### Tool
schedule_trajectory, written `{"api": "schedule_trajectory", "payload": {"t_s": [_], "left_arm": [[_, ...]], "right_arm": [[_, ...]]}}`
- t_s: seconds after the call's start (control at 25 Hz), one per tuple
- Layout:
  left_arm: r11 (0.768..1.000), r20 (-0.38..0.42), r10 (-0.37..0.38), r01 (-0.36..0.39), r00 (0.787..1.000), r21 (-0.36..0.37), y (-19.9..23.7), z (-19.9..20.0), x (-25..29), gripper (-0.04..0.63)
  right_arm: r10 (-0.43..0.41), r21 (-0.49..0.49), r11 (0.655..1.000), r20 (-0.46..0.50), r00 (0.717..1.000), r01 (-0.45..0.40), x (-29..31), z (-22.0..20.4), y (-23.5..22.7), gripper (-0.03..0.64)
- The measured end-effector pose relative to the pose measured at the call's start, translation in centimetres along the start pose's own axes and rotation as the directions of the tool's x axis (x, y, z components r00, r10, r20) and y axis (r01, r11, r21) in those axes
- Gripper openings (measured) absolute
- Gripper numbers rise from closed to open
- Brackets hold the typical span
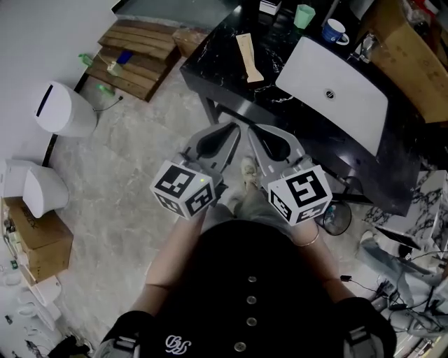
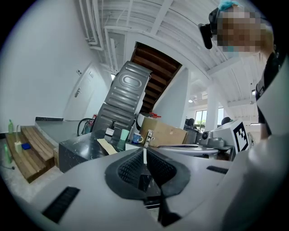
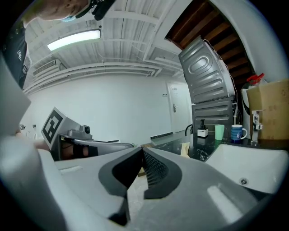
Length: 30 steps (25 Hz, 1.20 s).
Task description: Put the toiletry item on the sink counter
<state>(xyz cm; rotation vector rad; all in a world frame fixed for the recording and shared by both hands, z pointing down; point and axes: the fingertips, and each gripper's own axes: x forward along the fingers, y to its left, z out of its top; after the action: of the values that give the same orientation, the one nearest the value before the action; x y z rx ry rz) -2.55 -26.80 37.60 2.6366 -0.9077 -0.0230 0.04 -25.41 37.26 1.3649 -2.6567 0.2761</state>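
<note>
Toiletry item, by my reading the flat beige packet (image 1: 250, 57), already lies on the dark counter (image 1: 217, 66) just left of the white sink (image 1: 350, 105); left claw (image 2: 144, 154) and right claw (image 3: 141, 152) are both closed on nothing, side by side before the counter's front edge; withdraw level, clear of that edge, without brushing the packet.

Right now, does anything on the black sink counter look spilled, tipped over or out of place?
Nothing stands out. The green cup and blue mug stand upright near the white basin, and a long tan packet lies flat on the counter beside it. No spill is visible.
</note>
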Motion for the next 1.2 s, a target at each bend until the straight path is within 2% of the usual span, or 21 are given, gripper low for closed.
{"api": "schedule_trajectory", "payload": {"t_s": [0.56, 0.96, 1.2], "left_arm": [[1.000, 0.013, 0.002, -0.002, 1.000, -0.010, -2.9, -1.4, -4.6, 0.023], [1.000, 0.020, -0.004, 0.004, 1.000, -0.007, -4.1, -1.9, -5.9, 0.023], [1.000, 0.034, 0.004, -0.004, 0.999, -0.013, -4.0, -1.6, -6.2, 0.023]], "right_arm": [[0.014, -0.014, 1.000, 0.011, 1.000, -0.014, -3.0, -1.1, 5.4, 0.005], [-0.045, -0.030, 0.999, 0.007, 0.999, 0.045, -4.6, -1.3, 5.1, 0.005], [-0.049, -0.027, 0.998, -0.004, 0.999, 0.049, -4.8, -1.5, 5.0, 0.005]]}}
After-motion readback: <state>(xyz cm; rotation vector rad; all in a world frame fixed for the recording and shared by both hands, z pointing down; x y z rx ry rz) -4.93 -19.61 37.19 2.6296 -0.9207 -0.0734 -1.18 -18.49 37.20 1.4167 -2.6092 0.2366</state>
